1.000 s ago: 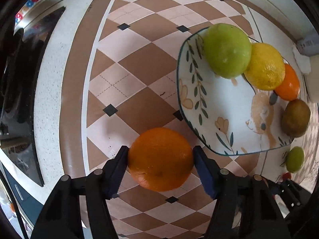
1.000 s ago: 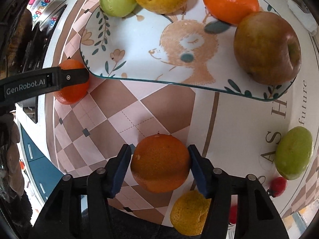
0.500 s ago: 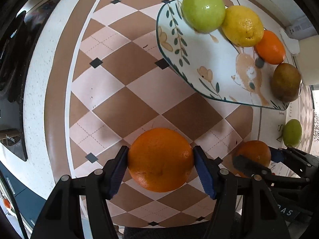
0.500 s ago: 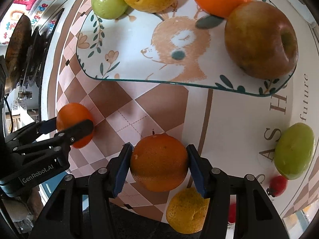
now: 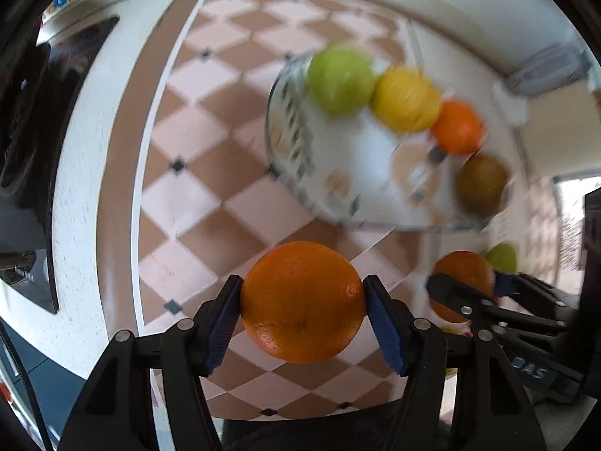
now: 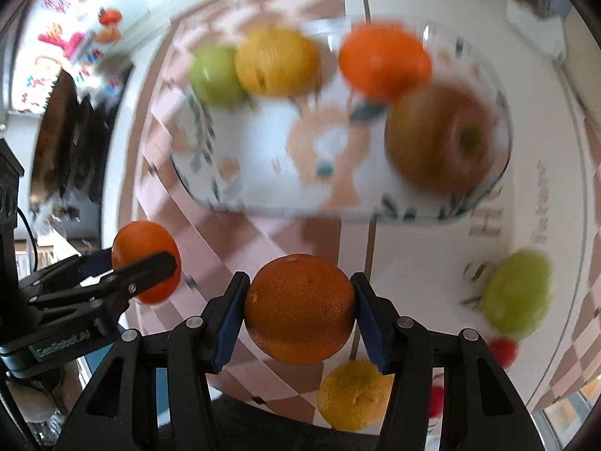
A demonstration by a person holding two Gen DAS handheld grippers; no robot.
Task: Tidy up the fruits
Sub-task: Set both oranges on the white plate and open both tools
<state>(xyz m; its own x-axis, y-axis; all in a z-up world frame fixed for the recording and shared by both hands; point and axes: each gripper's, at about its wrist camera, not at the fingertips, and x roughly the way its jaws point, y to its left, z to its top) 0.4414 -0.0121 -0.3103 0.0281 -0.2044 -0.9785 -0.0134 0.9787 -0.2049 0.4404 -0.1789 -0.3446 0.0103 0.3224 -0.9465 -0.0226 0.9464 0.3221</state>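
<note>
My left gripper is shut on a bright orange, held above the checked tablecloth. My right gripper is shut on a darker orange, also off the table. Each gripper shows in the other's view: the right gripper at the lower right, the left gripper at the lower left. Ahead lies a patterned plate carrying a green apple, a lemon, an orange and a brownish apple. Both views are motion-blurred.
On the cloth to the right lie a green fruit, small red fruits and a yellow citrus beneath my right gripper. A dark stove borders the left side. A white box stands at the back right.
Both grippers have risen with their oranges, so the plate and cloth look smaller and farther. The two grippers have come closer together and each now shows in the other's view.
</note>
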